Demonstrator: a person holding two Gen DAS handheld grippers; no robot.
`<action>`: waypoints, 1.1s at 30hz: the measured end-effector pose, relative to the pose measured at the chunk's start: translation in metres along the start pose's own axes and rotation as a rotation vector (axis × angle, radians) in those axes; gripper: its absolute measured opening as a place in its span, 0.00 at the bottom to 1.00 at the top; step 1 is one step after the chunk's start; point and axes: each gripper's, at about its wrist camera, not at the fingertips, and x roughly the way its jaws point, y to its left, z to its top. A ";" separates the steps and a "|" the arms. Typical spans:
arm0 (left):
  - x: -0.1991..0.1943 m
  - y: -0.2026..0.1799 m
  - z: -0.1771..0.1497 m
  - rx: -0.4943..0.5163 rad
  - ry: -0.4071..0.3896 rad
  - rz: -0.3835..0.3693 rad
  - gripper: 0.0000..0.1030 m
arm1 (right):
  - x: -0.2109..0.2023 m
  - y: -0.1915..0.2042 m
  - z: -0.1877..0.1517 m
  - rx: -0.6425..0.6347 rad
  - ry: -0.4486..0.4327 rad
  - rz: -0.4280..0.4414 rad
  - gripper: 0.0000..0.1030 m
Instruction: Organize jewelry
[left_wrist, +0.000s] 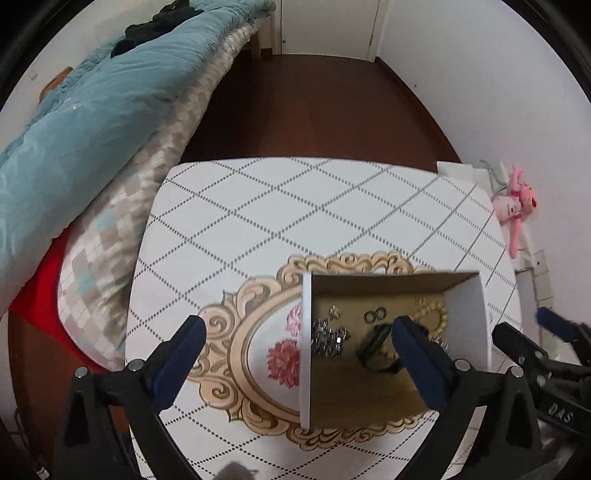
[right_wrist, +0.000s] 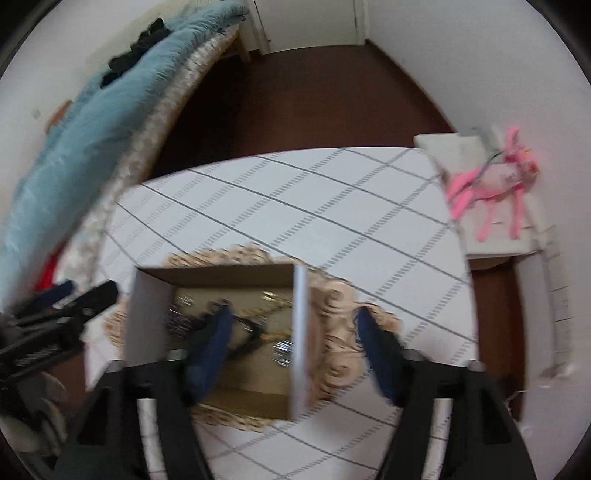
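Jewelry box (left_wrist: 391, 291) straddled by both spread grippers' fingers (left_wrist: 424, 365).

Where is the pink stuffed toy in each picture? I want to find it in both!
Left wrist view: the pink toy is at the far right edge, small, against the white wall beyond the table's right corner.
Right wrist view: the pink toy is upper right, larger and blurred, lying on a white ledge.
Shared landmark: the open cardboard box of jewelry, low in both views, below and left of the toy.
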 end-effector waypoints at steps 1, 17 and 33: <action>0.000 -0.002 -0.004 0.004 -0.003 0.008 1.00 | 0.001 0.002 -0.005 -0.012 0.002 -0.024 0.96; -0.019 -0.009 -0.037 -0.005 -0.016 0.040 1.00 | -0.014 0.005 -0.042 -0.027 -0.027 -0.125 1.00; -0.155 -0.013 -0.080 -0.012 -0.240 0.062 1.00 | -0.152 0.018 -0.085 -0.023 -0.263 -0.116 1.00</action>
